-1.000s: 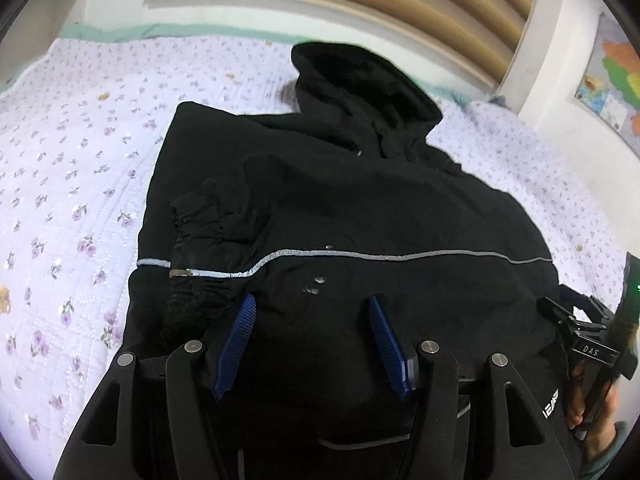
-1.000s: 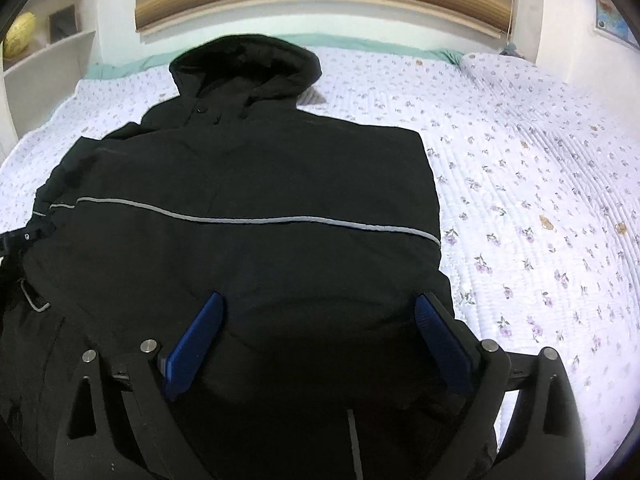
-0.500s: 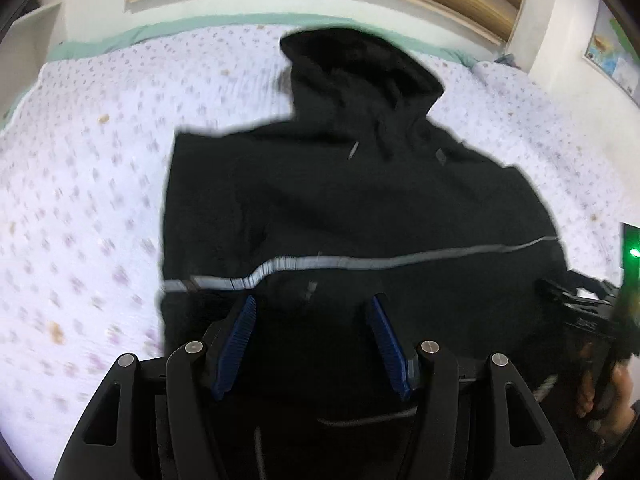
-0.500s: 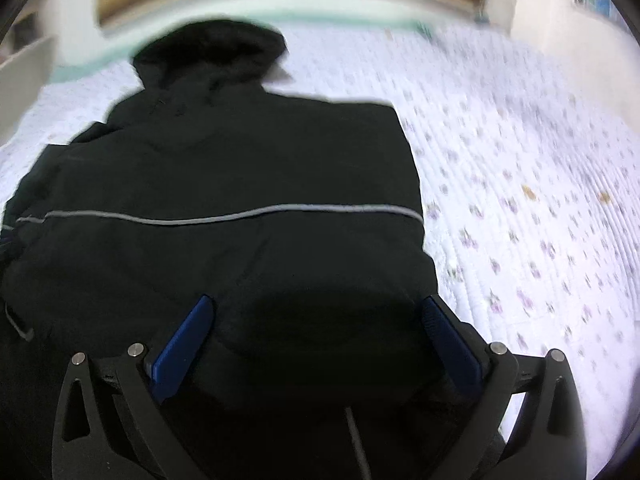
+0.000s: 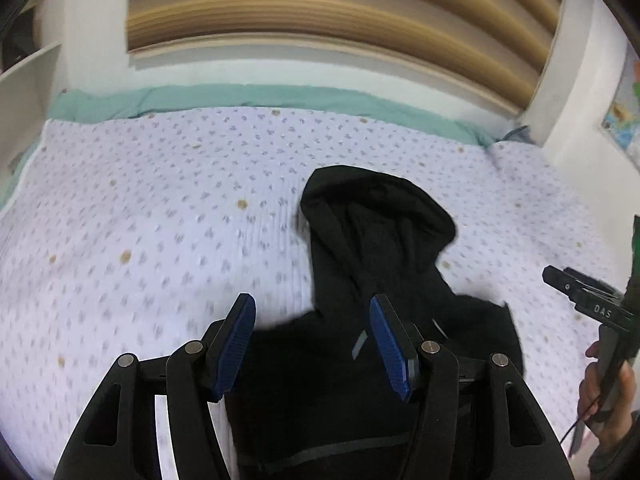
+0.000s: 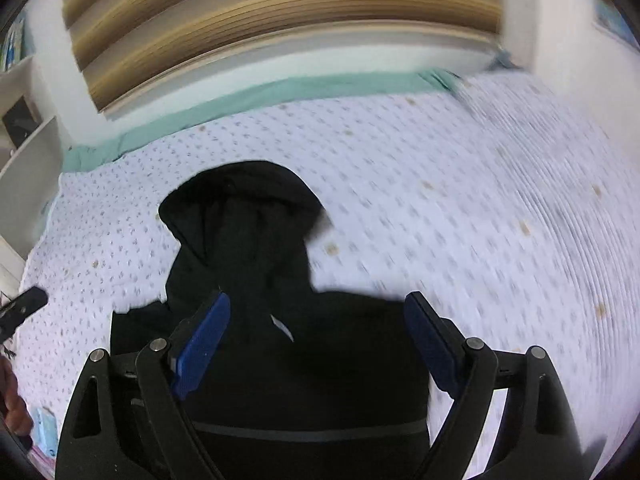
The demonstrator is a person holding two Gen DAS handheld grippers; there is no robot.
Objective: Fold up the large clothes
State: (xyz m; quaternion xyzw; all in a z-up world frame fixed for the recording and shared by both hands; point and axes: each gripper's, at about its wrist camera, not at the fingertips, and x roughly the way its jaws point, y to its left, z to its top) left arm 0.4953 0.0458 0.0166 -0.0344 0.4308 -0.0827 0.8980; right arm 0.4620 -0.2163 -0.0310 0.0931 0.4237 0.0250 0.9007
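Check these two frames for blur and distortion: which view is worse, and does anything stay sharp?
Right wrist view: worse; the bedspread streaks on its right side and the black jacket has soft edges. Left wrist view: milder blur on the bedspread and jacket. In both, the blue fingers stay sharp, and fisheye bends the blinds and darkens the corners.

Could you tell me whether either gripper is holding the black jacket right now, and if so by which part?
Neither grips it: the left gripper and right gripper both stand open over the black jacket, whose hood lies flat on the bedspread.
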